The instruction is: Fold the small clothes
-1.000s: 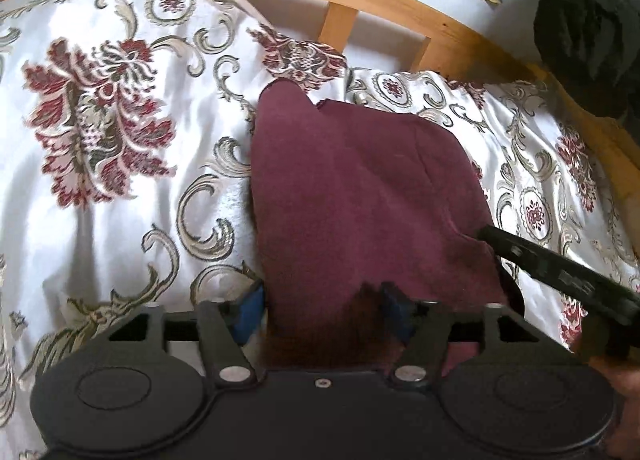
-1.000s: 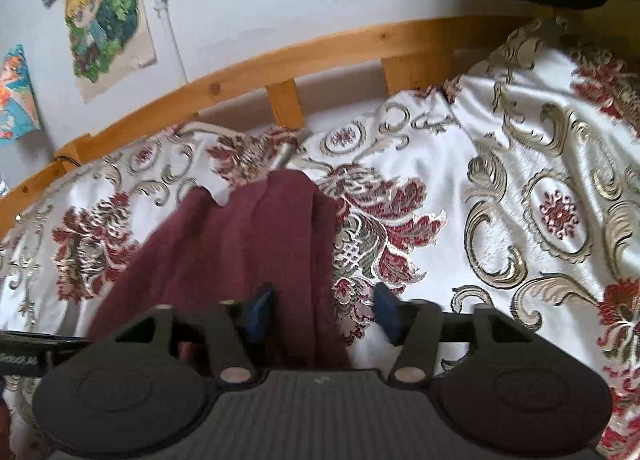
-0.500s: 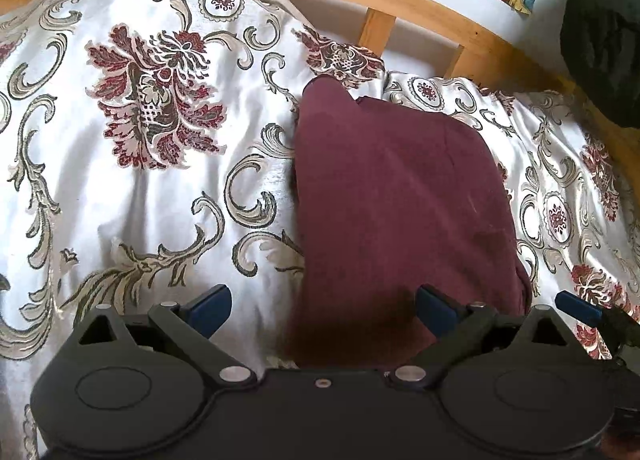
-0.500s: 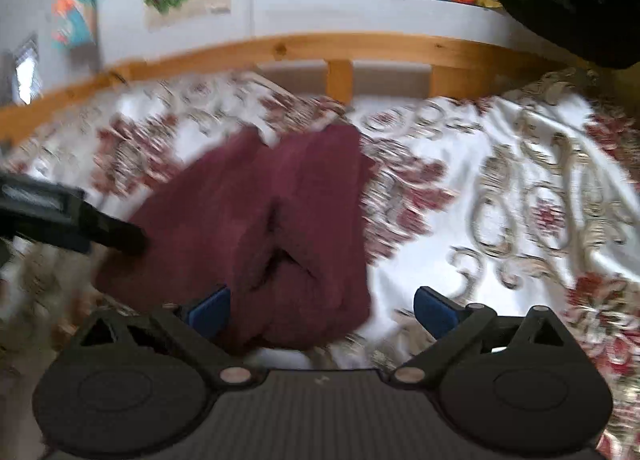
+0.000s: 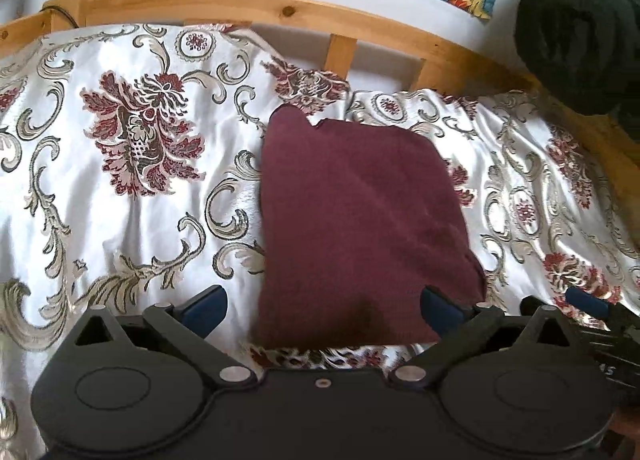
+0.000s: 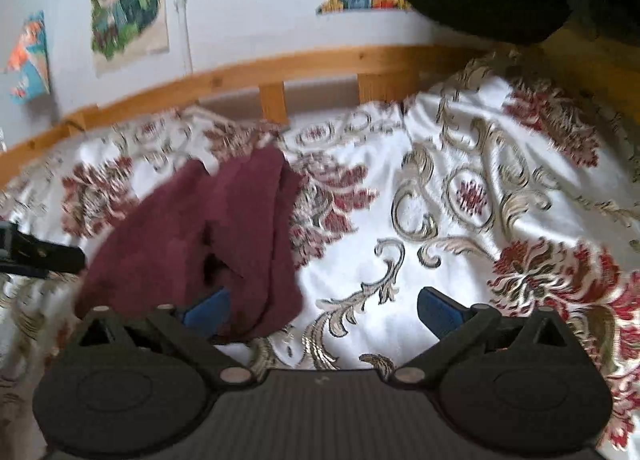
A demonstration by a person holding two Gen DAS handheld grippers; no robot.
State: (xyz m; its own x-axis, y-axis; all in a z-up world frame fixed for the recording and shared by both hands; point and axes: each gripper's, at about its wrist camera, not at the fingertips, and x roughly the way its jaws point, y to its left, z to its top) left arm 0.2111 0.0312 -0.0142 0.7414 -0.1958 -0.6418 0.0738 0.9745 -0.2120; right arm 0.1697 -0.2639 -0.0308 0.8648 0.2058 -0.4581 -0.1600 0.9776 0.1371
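The maroon garment (image 5: 356,227) lies folded on the bedspread (image 5: 120,219), straight ahead of the left gripper (image 5: 322,306), whose jaws are opening and grip nothing: the near hem sits low between the blue pads (image 5: 206,304) with neither pad pressing on it, which reads as a fold just laid down and let go. The right gripper (image 6: 322,306) is also opening and empty — the garment (image 6: 208,236) is ahead and to its left, one edge lapping over the left pad (image 6: 208,308), while bare bedspread fills the rest of the gap. From the left view the cloth looks like a flat, near-square packet with one small flap sticking out at the far corner; from the right view its side shows loose layers and a dark pocket, so the fold is probably not tidy on that edge. What kind of garment it is I cannot tell. The right view is blurred, and the underside of the fold is hidden. A dark bundle (image 5: 576,27) sits far off to the right, cut by the frame — its nature is unclear. The wooden rail (image 5: 280,11) runs behind.
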